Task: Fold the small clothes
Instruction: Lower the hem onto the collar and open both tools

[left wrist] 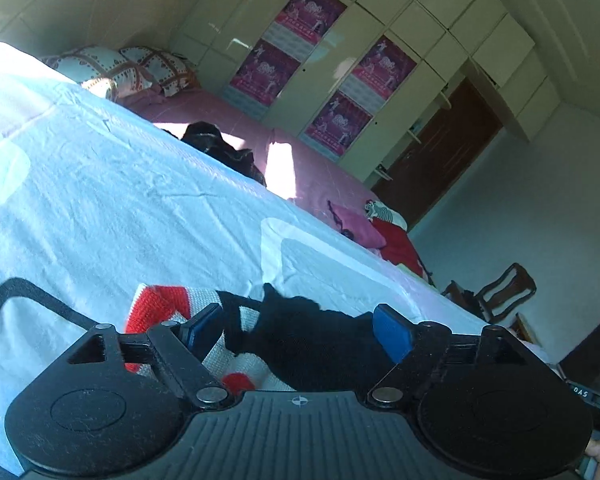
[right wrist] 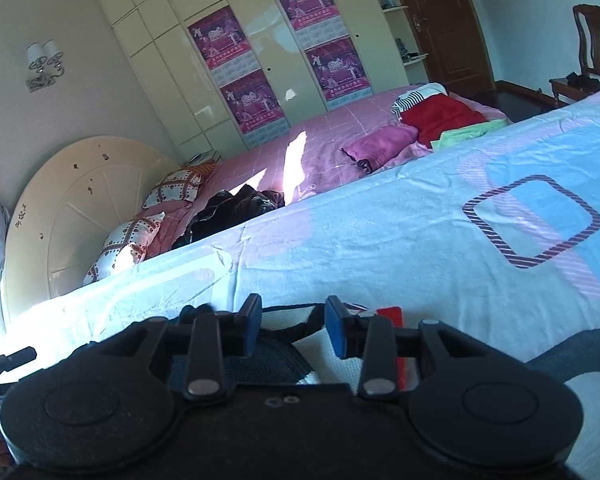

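Red, white and black knitted small garment (left wrist: 260,332) lies on the pale blue bedsheet (left wrist: 112,184), between the spread, released pads of the left gripper (left wrist: 300,330). Right gripper (right wrist: 290,326) hovers over it, partly parted, gripping nothing.

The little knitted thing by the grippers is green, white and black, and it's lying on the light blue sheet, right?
Not green. The knitted garment is red, white and black, as the left wrist view shows. It does lie on the light blue sheet, by the left gripper.
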Available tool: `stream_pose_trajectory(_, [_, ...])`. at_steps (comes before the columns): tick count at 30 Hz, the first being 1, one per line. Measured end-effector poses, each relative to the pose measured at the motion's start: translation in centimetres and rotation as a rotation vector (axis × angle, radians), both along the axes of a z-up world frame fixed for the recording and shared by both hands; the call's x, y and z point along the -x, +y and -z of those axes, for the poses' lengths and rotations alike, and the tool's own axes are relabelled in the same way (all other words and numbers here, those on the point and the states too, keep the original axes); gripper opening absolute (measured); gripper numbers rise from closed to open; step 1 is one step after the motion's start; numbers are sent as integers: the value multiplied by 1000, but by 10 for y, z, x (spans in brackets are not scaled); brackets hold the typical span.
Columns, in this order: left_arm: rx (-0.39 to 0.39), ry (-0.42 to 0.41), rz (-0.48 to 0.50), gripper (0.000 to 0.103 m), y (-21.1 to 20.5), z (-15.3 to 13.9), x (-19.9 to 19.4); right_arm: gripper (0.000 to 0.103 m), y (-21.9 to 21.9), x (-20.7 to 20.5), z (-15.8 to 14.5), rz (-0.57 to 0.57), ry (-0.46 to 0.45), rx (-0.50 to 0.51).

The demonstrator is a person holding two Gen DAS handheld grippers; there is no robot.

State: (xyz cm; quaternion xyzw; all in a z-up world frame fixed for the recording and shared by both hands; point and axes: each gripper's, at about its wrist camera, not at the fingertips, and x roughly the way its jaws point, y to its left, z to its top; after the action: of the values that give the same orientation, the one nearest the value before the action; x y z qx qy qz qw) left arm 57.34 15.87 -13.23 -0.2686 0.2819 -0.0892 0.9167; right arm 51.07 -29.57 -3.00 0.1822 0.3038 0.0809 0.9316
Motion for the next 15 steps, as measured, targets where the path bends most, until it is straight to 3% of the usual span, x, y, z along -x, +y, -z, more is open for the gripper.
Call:
stream_pose_trajectory(6, [-105, 57, 50, 79, 13, -7, -12, 38, 14, -16, 9, -67, 51, 51])
stream_pose_trajectory(8, [-155, 79, 80, 73, 11, -9, -18, 38, 19, -24, 15, -69, 86, 72])
stream_pose_trajectory(10, [-244, 132, 133, 56, 3, -5, -27, 38, 25, -33, 23, -90, 128, 98])
stream_pose_trajectory(12, [-372, 149, 156, 46, -11, -3, -29, 37, 34, -35, 26, -106, 139, 158])
stream_pose_trajectory(15, [-464, 111, 179, 14, -28, -13, -24, 16, 46, -36, 24, -123, 137, 245])
